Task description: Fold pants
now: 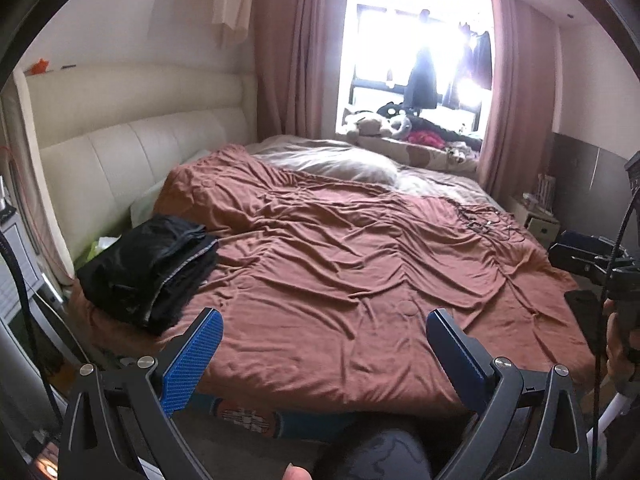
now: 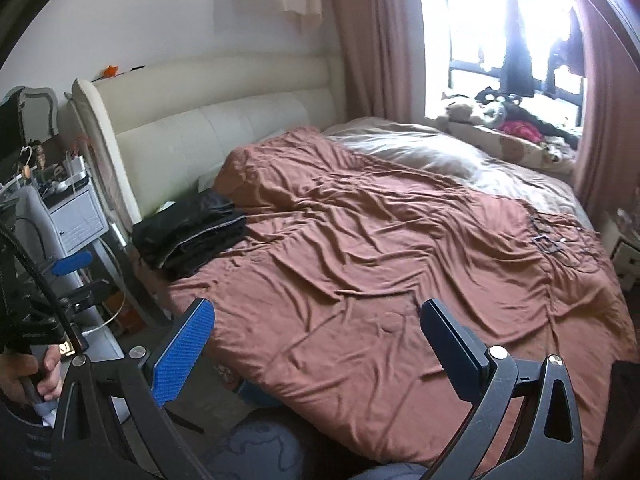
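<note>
Both tongs spread and empty above the near edge of the bed.

The left tongs (image 1: pixel 324 330) and right tongs (image 2: pixel 316 320) hang with blue pads wide apart, gripping nothing. The black pants (image 1: pixel 150 266) lie folded in a stack on the rumpled brown blanket (image 1: pixel 340 248), at the bed's near-left corner close to the cream headboard (image 1: pixel 132 148). A grey pillow (image 1: pixel 332 162) rests toward the far edge, below the bright window (image 1: pixel 420 52).

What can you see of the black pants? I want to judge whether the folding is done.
The black pants lie as a compact folded stack, several layers deep, of dark, slightly shiny fabric with a pale grey edge showing along one fold. They rest on the brown bedspread at the bed's near-left corner, close to the cream headboard. Neither gripper touches them.
</note>
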